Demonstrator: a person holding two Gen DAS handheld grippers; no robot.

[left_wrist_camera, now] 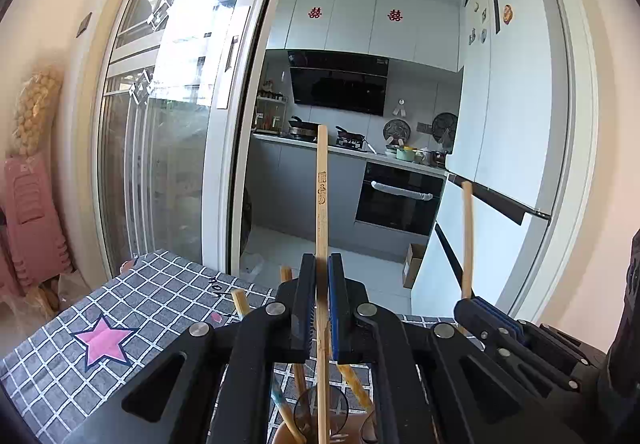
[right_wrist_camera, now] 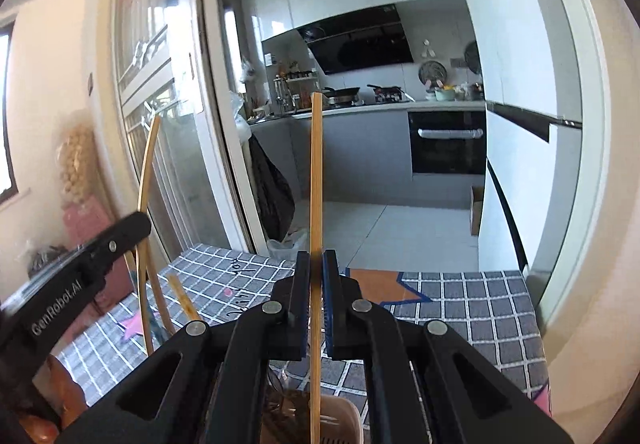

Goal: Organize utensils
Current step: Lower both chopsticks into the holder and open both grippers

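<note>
My left gripper (left_wrist_camera: 322,264) is shut on a wooden chopstick (left_wrist_camera: 322,195) with burnt characters, held upright over a brown cup (left_wrist_camera: 288,438) that holds several other utensils. My right gripper (right_wrist_camera: 316,260) is shut on a plain wooden chopstick (right_wrist_camera: 316,171), held upright over a beige slotted holder (right_wrist_camera: 340,420). The right gripper with its chopstick (left_wrist_camera: 467,236) also shows in the left wrist view (left_wrist_camera: 486,310) at the right. The left gripper arm (right_wrist_camera: 76,276) with its chopstick (right_wrist_camera: 146,171) shows at the left of the right wrist view.
A table with a grey checked cloth (left_wrist_camera: 60,356) bearing a pink star (left_wrist_camera: 103,340) and an orange star (right_wrist_camera: 380,286) lies below. Beyond it stand a sliding glass door (left_wrist_camera: 168,123), a kitchen with an oven (left_wrist_camera: 400,195), and a white fridge (left_wrist_camera: 508,123). Pink stools (left_wrist_camera: 28,224) are stacked at the left.
</note>
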